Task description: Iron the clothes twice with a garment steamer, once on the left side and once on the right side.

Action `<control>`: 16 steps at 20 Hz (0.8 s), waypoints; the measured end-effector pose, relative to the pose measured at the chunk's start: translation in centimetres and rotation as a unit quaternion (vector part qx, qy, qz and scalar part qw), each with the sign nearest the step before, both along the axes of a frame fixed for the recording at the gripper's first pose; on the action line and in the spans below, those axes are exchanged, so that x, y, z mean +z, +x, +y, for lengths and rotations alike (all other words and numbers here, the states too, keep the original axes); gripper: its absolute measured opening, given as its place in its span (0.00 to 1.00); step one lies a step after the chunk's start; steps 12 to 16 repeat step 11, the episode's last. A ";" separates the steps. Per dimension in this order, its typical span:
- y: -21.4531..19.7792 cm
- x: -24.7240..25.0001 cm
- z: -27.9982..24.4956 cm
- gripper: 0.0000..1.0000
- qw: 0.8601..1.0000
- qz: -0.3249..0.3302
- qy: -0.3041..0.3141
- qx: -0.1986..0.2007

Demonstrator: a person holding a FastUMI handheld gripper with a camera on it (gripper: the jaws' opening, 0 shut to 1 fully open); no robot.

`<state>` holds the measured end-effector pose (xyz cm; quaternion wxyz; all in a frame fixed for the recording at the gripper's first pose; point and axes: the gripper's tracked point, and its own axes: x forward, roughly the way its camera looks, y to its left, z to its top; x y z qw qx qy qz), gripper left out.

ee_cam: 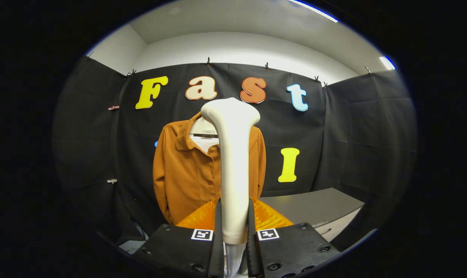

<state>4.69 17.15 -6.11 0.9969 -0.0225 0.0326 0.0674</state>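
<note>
White steamer (233, 162), one, clamped upright by the tool (234, 220); one orange shirt (187, 173) hangs beyond

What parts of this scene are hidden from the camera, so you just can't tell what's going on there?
All in the gripper view:
- Jacket: the steamer, held in the claw, stands in front and hides the middle strip and most of one side.
- Steamer's front face: turned away, so whether steam comes out cannot be told.
- Jacket's bottom edge: hidden behind the claw.
- Hanger: mostly covered by the collar and the steamer's head.
- Grey table: its near part is cut off by the claw.
</note>
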 end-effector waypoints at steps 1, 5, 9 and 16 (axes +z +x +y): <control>0.1 0.0 0.1 0.27 1.000 0.000 0.000 0.002; -0.1 -0.1 0.0 0.27 1.000 -0.001 0.001 0.003; 0.0 0.0 -0.2 0.27 1.000 -0.001 0.002 0.002; -0.1 0.1 -0.5 0.27 1.000 -0.003 0.002 0.000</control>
